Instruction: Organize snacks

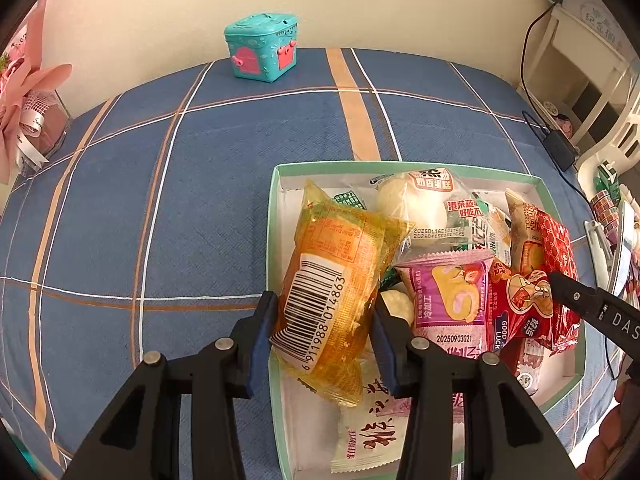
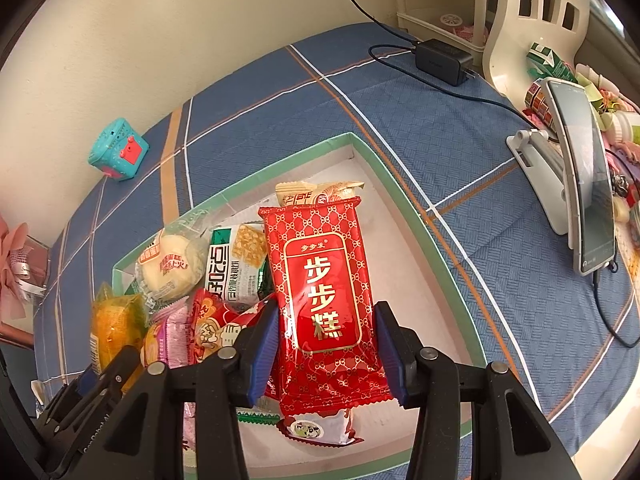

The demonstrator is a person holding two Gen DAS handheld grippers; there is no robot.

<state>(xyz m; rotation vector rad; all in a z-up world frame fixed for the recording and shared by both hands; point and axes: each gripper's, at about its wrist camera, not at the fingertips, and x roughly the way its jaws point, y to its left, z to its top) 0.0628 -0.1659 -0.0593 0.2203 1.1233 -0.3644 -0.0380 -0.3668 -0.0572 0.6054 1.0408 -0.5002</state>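
Note:
A shallow white box with a green rim (image 1: 275, 216) sits on the blue plaid cloth and holds several wrapped snacks. My left gripper (image 1: 324, 308) is shut on a yellow cake packet with a barcode (image 1: 340, 256), lifted over the box's left edge. In the right wrist view my right gripper (image 2: 326, 320) is shut on a red packet with gold lettering (image 2: 320, 276), held above the box rim (image 2: 400, 204). Beneath lie a round bun packet (image 2: 170, 268), a green cracker packet (image 2: 236, 264) and a pink cake packet (image 1: 448, 300). The right gripper's finger (image 1: 576, 292) shows at the right.
A teal toy chest (image 1: 262, 50) stands at the far edge by the wall. A black charger with its cable (image 2: 442, 62) lies on the cloth at the back right. A phone on a white stand (image 2: 584, 176) and a white shelf stand right. A pink bow gift (image 1: 24, 120) sits left.

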